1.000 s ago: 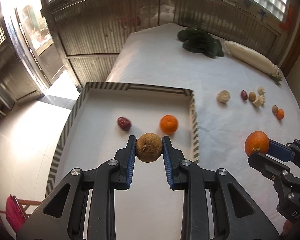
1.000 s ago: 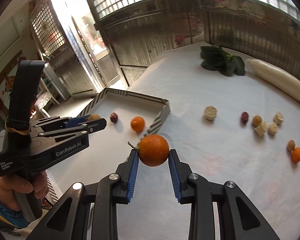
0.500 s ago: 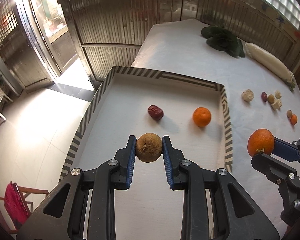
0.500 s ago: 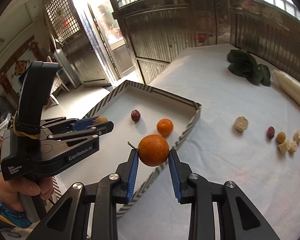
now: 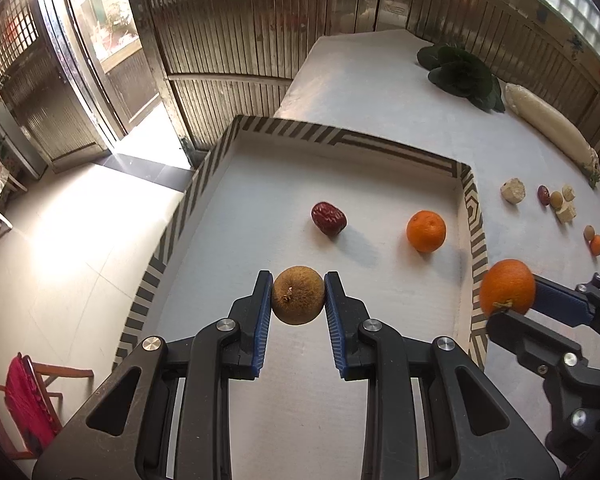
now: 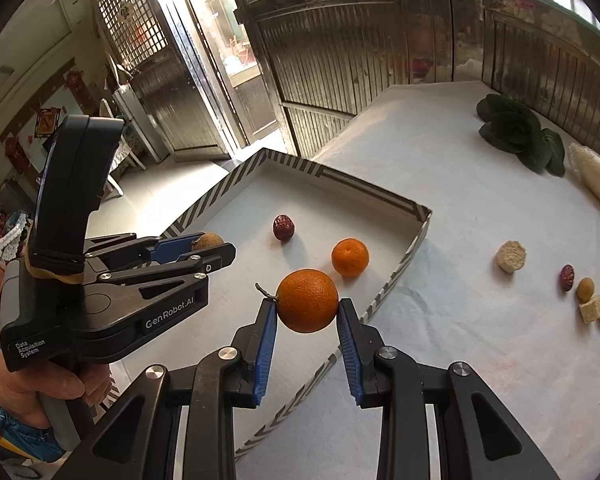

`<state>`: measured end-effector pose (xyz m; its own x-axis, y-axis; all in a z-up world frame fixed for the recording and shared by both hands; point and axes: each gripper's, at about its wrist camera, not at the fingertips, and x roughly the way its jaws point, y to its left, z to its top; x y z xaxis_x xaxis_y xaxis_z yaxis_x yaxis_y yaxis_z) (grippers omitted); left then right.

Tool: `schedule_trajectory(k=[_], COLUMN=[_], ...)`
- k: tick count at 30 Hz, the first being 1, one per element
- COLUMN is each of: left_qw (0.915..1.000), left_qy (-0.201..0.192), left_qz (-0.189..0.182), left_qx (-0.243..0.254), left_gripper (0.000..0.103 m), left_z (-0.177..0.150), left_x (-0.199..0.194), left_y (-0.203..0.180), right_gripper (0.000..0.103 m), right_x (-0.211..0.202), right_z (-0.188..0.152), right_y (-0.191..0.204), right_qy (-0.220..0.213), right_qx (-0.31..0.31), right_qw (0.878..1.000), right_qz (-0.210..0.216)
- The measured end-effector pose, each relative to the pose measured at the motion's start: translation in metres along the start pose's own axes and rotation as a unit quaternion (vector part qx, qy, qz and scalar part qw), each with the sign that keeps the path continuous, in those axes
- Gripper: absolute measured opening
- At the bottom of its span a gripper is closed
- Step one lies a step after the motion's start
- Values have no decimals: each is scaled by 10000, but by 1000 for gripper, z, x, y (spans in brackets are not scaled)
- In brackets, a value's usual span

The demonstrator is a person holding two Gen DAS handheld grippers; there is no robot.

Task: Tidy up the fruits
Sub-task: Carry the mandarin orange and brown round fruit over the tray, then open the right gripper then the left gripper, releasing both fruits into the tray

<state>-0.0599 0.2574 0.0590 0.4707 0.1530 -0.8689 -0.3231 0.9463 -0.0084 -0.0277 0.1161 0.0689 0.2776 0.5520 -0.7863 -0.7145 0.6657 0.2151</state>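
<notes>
Over the striped tray (image 5: 342, 136) on the tabletop (image 5: 364, 76), both hand-held grippers carry fruit. Left hand-held gripper (image 5: 298, 300) pinches a brown fruit (image 5: 297, 295) between its blue pads, above the tray's near floor. Right hand-held gripper (image 6: 307, 307) pinches an orange (image 6: 307, 300), stem to the left, above the tray's right wall; how high either one hangs is not readable.

Already lying in the tray: a red date (image 5: 329, 218) and a small orange (image 5: 425, 231), well apart. More small pieces lie on the tabletop right of the tray, near a leafy green (image 5: 460, 74) and a white radish (image 5: 548, 128).

Step in hand, as judged: set both fruits down inside. To do it well, lower each until it touches the floor before spreading the pads, since round fruit will roll. Pick bare spots clear of the date and small orange. The right one should clear the wall first.

Pose: left points forward and down along the tray; right angles in from the right, alongside it, apart.
</notes>
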Motion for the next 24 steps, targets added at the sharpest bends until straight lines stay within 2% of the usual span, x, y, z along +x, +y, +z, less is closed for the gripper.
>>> schedule_trajectory(k=[15, 24], left_qw=[9998, 9992], left_qy=[136, 344], left_qz=[39, 28], left_qx=[-106, -194], left_gripper=[25, 25], left_z=[14, 13], left_x=[31, 44], left_y=[2, 2], right_gripper=[30, 30], right_x=[51, 66], right_z=[5, 7], right_y=[0, 4], right_qy=[509, 662], right_qx=[-83, -340], right_qw=[9987, 9972], right_qz=[-44, -72])
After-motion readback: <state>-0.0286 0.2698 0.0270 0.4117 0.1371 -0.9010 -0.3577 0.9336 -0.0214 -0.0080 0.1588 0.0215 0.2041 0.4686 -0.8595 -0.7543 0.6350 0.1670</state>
